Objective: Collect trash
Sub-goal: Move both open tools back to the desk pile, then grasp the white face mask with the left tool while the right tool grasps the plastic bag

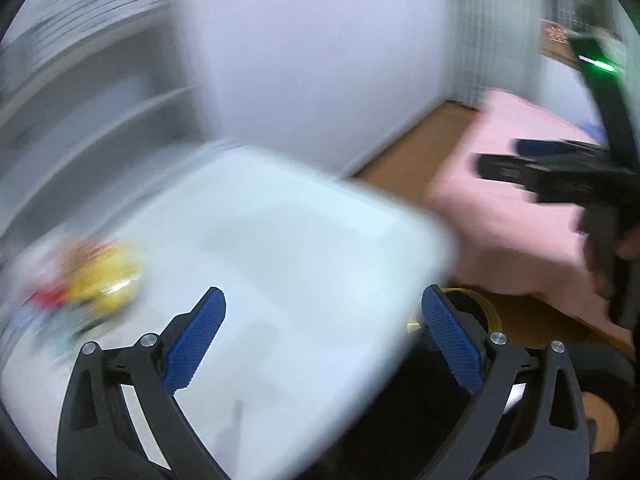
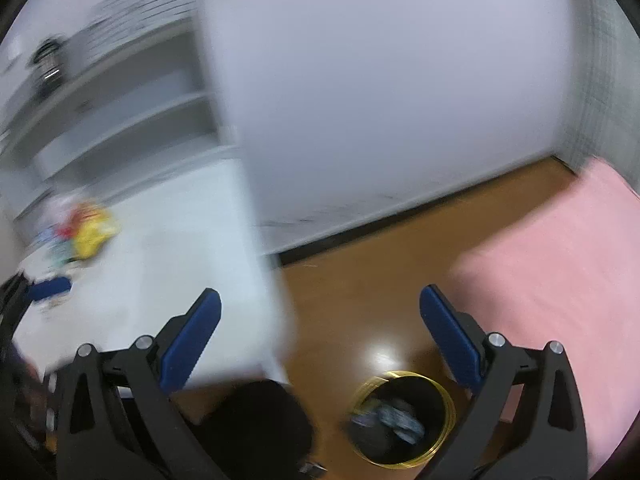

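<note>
Both views are motion-blurred. My left gripper (image 1: 323, 334) stands open and empty over the near part of a white table (image 1: 280, 248). A blurred heap of yellow, red and pale wrappers (image 1: 96, 280) lies at the table's far left; the right wrist view shows the same wrappers (image 2: 86, 232). My right gripper (image 2: 320, 334) is open with nothing between its fingers, above the wooden floor. Below it stands a round black bin with a gold rim (image 2: 404, 420), some trash inside. The bin's rim (image 1: 490, 308) peeks past the table's corner. The right gripper (image 1: 532, 164) crosses the left wrist view's right edge.
White shelves (image 2: 132, 120) rise behind the table, beside a white wall (image 2: 380, 100). A pink bed cover (image 2: 560, 280) fills the right side. A dark chair seat (image 2: 256, 428) sits under the table's edge. Brown floor (image 2: 360, 300) lies between table and bed.
</note>
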`<state>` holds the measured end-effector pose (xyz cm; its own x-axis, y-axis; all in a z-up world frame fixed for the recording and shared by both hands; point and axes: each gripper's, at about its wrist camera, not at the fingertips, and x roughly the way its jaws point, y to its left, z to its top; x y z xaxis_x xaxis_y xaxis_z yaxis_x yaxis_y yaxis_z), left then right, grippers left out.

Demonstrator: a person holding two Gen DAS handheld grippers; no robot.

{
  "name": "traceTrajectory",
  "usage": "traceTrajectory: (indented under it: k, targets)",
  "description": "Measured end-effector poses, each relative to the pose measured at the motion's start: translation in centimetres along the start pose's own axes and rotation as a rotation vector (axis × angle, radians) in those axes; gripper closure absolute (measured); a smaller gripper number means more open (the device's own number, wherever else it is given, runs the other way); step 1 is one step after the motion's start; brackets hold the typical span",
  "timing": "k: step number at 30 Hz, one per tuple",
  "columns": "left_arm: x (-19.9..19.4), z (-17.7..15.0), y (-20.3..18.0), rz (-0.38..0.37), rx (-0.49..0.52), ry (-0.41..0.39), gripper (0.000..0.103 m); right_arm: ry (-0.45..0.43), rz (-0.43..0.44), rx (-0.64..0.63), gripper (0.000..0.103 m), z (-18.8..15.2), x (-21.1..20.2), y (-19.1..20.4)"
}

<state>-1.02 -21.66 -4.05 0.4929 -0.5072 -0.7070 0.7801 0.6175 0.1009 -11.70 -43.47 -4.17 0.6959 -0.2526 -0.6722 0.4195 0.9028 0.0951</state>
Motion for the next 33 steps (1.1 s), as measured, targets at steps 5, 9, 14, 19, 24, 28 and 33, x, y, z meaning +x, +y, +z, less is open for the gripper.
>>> traceTrajectory:
  k: [5, 9, 14, 19, 24, 28, 33]
  targets:
    - [-1.6, -3.9, 12.5, 0.209, -0.217, 0.067, 0.008, 0.021, 0.204, -0.18, 0.007, 2.7, 4.0, 12.2]
    - [-2.4, -7.3, 18.2, 0.283, -0.328, 0.105, 0.008, 0.042, 0.321, -0.299, 0.007, 4.1, 6.6, 20.3]
    - [-2.6, -9.6, 21.2, 0.266, -0.402, 0.121, 0.008, 0.093, 0.433, -0.39, 0.007, 5.7, 9.7, 28.0]
    - [-1.3, -9.9, 22.7, 0.248, -0.433, 0.123, 0.008, 0.117, 0.481, -0.49, 0.007, 8.0, 11.7, 35.4]
    - [-0.6, -10.0, 22.8, 0.239, -0.442, 0.124, 0.01, 0.131, 0.489, -0.555, 0.007, 10.5, 14.3, 41.2]
    - [0.3, -10.3, 22.9, 0.173, -0.466, 0.153, 0.075, 0.13, 0.481, -0.587, 0.007, 11.2, 16.2, 44.3]
    - [-0.6, -10.4, 22.8, 0.169, -0.456, 0.13, 0.091, 0.145, 0.451, -0.631, 0.019, 10.9, 17.9, 46.2]
